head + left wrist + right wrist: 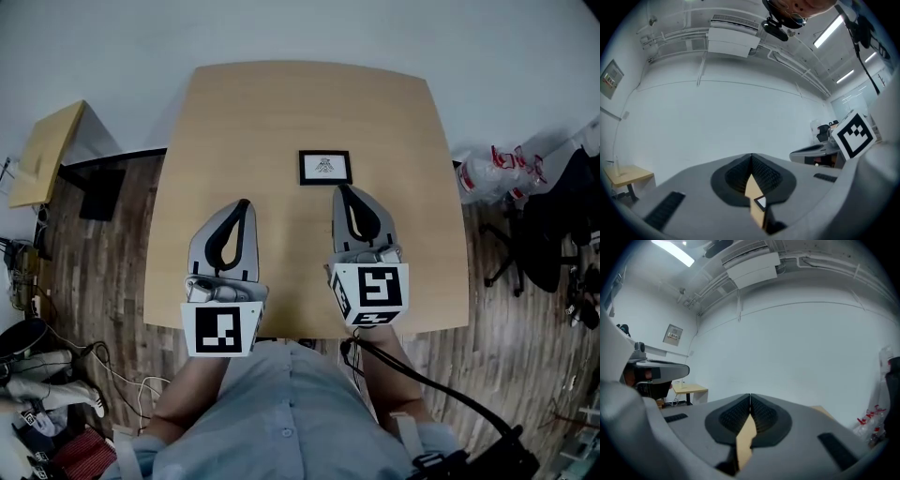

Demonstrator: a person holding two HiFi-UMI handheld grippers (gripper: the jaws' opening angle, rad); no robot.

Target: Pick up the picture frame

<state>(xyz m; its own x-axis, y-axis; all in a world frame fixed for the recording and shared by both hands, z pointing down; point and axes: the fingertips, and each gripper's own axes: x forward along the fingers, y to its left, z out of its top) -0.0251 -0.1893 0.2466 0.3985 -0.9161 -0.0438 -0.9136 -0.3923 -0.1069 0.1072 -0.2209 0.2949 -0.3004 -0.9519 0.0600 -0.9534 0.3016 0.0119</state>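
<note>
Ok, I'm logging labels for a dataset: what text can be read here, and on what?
None can be read.
Picture frame: small dark figure, too small to read.
Plastic bag: red print, blurred.
Wall notice: too small.
Marker cubes: square code patterns, no words.

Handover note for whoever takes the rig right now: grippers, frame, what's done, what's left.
Left gripper: fingers together, empty, over the table, short of the frame and to its left.
Right gripper: fingers together, empty, tip close to the frame's near edge, apparently not touching.
Picture frame: lying flat mid-table, not gripped.
Done: nothing picked up yet.
Left: open a gripper, close on the frame, lift it.
</note>
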